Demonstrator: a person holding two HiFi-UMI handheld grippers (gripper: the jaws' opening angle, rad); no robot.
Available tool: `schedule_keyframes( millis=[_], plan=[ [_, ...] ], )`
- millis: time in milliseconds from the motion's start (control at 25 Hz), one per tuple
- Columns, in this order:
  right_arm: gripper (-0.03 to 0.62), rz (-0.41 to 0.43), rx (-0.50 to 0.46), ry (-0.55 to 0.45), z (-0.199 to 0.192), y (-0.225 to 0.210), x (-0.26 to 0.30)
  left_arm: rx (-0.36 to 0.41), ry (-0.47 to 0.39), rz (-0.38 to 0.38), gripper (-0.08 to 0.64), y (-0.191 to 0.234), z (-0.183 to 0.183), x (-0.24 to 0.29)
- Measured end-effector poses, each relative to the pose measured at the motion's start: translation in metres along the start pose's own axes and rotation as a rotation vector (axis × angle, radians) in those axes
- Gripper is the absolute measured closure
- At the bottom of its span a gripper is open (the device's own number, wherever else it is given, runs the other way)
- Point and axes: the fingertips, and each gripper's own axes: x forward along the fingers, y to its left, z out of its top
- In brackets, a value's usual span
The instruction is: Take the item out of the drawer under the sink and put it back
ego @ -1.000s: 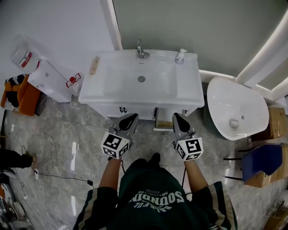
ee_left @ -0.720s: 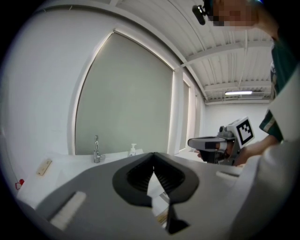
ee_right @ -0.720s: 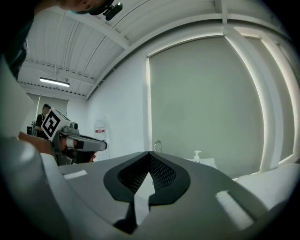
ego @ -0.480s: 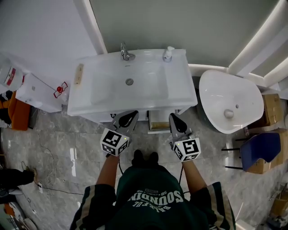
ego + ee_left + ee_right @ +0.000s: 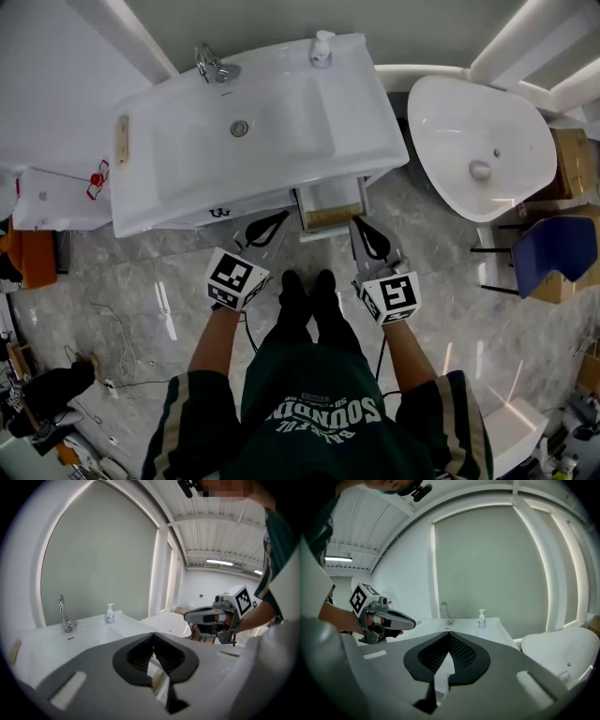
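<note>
Here: sink (image 5: 281, 131) with faucet (image 5: 214, 66) and soap bottle (image 5: 322, 47); drawer (image 5: 330, 204) open beneath. Left gripper (image 5: 275, 221) and right gripper (image 5: 360, 227) near it, jaws together, empty. White tub (image 5: 478, 141) and blue chair (image 5: 548, 258) alongside.

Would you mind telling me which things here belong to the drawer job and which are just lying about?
Job: open drawer under the sink; left gripper and right gripper, both shut, empty.
Lying about: tap, soap bottle, white tub, blue chair, cardboard box.
</note>
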Motion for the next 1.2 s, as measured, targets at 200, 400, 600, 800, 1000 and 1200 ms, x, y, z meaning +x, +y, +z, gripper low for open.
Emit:
schedule_keyframes(
  millis=[200,400,600,800,1000,1200],
  plan=[
    [0.591,-0.026,0.021,0.053,-0.038,-0.012,-0.005,0.028,0.081,-0.090,0.510,-0.013,-0.032,0.032],
    [0.591,-0.063,0.075,0.084,-0.072,-0.025,-0.012,0.037,0.166,-0.159,0.511,-0.025,-0.070,0.059],
    [0.591,-0.086,0.098,0.106,-0.091,-0.031,-0.012,0.123,0.272,-0.211,0.511,-0.033,-0.106,0.090],
    [0.591,-0.109,0.141,0.131,-0.118,-0.035,-0.018,0.099,0.324,-0.259,0.511,-0.038,-0.137,0.122],
    [0.591,-0.132,0.170,0.160,-0.140,-0.043,-0.026,0.091,0.386,-0.289,0.494,-0.041,-0.165,0.146],
    [0.591,-0.153,0.199,0.220,-0.163,-0.047,-0.037,0.120,0.431,-0.322,0.317,-0.047,-0.190,0.169]
  ],
)
